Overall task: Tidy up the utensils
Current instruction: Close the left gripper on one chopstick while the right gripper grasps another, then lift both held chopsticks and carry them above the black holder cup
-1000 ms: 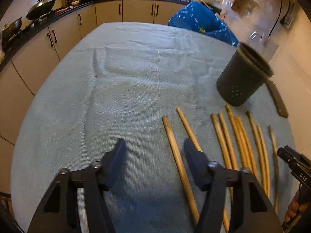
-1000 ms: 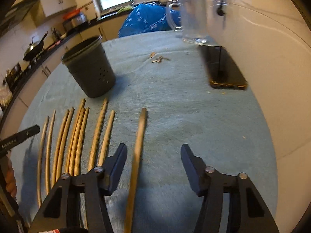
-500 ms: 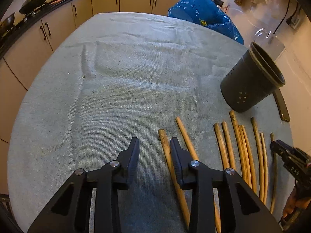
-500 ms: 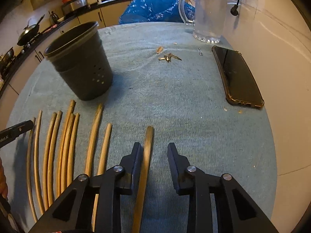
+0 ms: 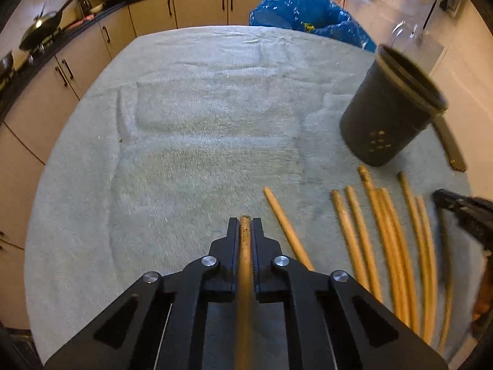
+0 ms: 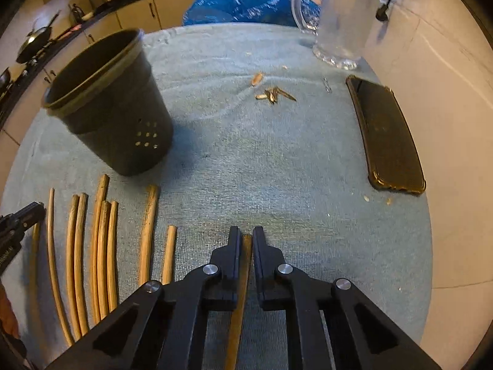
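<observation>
A black phone [image 6: 389, 137], a glass jug [image 6: 342, 18] and a blue bag [image 5: 305, 15] share the towelled table [image 5: 185, 129].

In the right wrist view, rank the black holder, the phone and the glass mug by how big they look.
1. Black utensil holder, clearly largest.
2. and 3. Phone and glass mug look alike; the mug is farther away and cut off at the top, so I won't rank them.

Wooden sticks [image 6: 101, 256] lie side by side near upright black holder [image 6: 117, 123].
</observation>
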Motion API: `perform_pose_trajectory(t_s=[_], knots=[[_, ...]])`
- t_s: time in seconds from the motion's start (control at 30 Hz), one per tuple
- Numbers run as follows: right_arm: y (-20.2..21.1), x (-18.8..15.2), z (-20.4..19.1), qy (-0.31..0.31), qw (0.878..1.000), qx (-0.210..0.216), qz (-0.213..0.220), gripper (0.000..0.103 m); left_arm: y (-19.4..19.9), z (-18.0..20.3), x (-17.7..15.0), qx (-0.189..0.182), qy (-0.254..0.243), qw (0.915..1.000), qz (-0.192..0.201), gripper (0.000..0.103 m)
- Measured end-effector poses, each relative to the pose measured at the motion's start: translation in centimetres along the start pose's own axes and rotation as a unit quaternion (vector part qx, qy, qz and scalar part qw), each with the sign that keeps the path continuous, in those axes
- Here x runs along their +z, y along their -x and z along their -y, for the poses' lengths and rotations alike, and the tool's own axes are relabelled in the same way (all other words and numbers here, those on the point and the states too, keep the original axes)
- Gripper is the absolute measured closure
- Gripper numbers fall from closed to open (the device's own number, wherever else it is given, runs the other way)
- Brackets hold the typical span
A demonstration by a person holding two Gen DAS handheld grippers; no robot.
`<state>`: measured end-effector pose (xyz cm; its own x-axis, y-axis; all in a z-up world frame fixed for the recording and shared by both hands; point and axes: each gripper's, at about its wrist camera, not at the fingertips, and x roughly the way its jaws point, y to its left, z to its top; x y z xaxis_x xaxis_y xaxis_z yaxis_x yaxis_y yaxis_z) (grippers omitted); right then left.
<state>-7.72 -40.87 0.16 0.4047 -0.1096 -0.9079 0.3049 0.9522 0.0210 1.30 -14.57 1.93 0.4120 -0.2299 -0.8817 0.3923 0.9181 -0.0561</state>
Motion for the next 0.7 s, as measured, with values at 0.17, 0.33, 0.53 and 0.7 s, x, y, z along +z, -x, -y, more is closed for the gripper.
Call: perform_pose_trajectory(t_s=[0.17, 0.33, 0.53, 0.7], knots=[[1.9, -1.8, 0.6, -0.025, 0.998, 0.035, 0.041, 0.096, 4.5, 0.3, -1.2, -0.006, -0.010, 0.9981, 0.061, 0.097], [6.2, -3.7, -0.4, -0.024, 0.992, 0.057, 0.109, 0.096, 9.3, 1.4, -3.0, -0.007, -0.018, 0.9922, 0.124, 0.096], [11.3, -5.8, -2.3, -0.015, 0.979, 0.083, 0.185, 0.096, 12.8, 2.7, -4.7, 0.016, -0.018, 0.9856, 0.167, 0.096], [15.1, -7.7, -4.3, -0.008, 0.965, 0.097, 0.245, 0.096, 14.6, 3.1, -6.5, 0.034, -0.018, 0.9814, 0.188, 0.096]])
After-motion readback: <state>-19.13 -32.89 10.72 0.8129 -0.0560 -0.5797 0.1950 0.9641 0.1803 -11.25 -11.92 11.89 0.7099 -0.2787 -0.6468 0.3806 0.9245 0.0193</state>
